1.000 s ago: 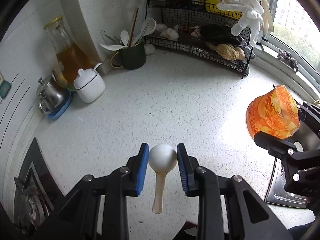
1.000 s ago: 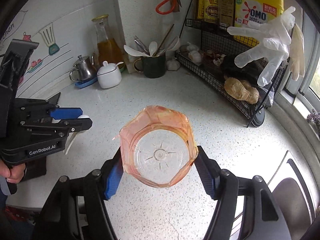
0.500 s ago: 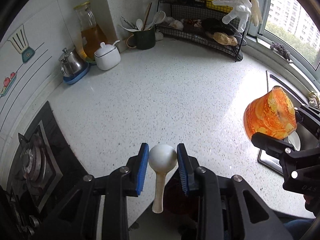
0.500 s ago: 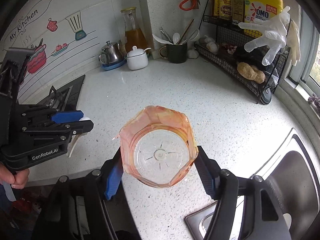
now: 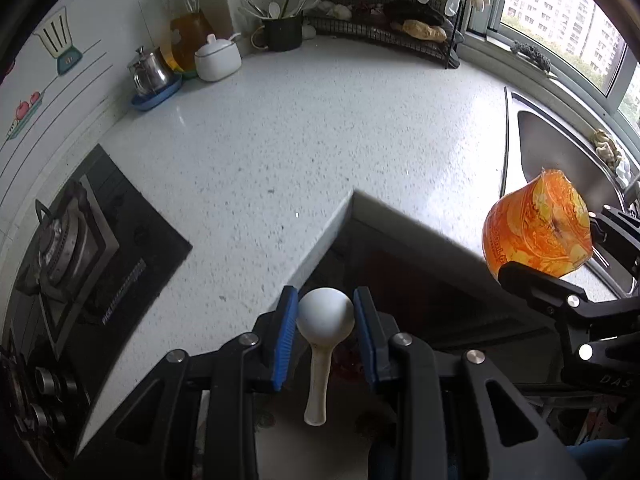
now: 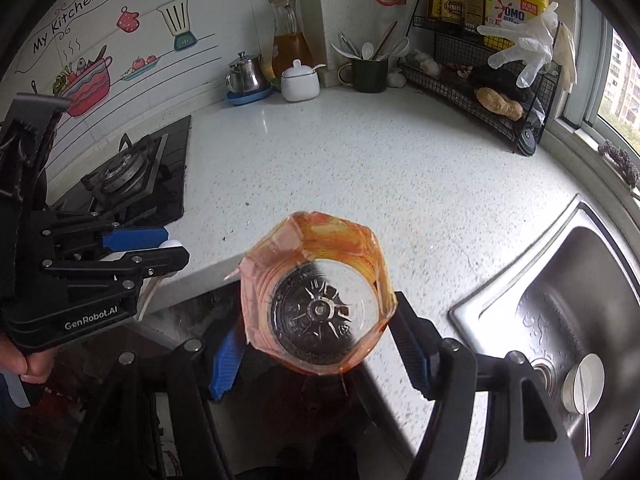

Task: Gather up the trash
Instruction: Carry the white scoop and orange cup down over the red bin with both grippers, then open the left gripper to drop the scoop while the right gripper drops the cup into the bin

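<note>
My left gripper (image 5: 325, 322) is shut on a white plastic spoon (image 5: 325, 320), bowl between the blue pads, handle hanging toward the camera. It hovers just past the counter's inner corner (image 5: 352, 196), over a dark gap below. My right gripper (image 6: 316, 320) is shut on an orange-stained clear plastic cup (image 6: 316, 292), its bottom facing the camera, also held over the counter's front edge. In the left wrist view the cup (image 5: 538, 228) hangs at the right. In the right wrist view the left gripper (image 6: 160, 246) is at the left, a hand (image 6: 32, 362) beneath it.
A speckled white counter (image 5: 320, 120) carries a kettle (image 5: 150, 72), oil jar (image 5: 186, 28), white pot (image 5: 218, 58), utensil mug (image 5: 284, 30) and wire rack (image 5: 384, 28) at the back. A gas hob (image 5: 76, 240) lies left, a steel sink (image 6: 560, 312) right.
Both grippers have pulled back from the counter's middle to its front corner, each keeping its grip. The counter edge and the dark space below have come into view.
</note>
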`<action>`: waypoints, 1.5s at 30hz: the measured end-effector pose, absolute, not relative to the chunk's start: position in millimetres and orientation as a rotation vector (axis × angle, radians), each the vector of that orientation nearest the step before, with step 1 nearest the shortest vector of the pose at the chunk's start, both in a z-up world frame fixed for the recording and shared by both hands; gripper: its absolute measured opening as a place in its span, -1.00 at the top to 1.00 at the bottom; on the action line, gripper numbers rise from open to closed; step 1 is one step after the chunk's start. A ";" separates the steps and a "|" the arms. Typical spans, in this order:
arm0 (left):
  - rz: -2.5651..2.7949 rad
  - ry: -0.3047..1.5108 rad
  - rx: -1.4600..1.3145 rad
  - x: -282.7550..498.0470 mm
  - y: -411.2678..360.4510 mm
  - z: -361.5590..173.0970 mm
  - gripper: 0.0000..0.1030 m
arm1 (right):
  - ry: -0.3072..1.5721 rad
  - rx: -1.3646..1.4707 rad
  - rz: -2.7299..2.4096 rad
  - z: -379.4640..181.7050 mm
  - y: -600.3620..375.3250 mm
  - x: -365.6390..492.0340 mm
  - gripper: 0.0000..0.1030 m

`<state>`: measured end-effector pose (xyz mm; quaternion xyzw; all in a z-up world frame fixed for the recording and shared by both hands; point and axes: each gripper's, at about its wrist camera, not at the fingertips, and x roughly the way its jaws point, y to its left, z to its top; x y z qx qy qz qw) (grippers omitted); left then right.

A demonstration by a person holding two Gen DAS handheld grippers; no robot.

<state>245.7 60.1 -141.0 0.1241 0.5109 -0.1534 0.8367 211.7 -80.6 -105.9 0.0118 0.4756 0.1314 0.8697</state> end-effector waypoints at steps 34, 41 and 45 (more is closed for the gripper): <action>-0.371 1.325 0.216 229.1 33.1 -452.8 0.47 | 1.186 0.003 0.241 -395.8 -79.4 170.3 -0.26; -0.376 1.348 0.244 230.8 25.9 -468.3 0.40 | 1.173 -0.022 0.253 -403.8 -79.4 166.6 -0.26; -0.352 1.342 0.247 227.2 30.0 -462.8 0.27 | 1.177 -0.022 0.259 -400.2 -82.5 159.2 -0.26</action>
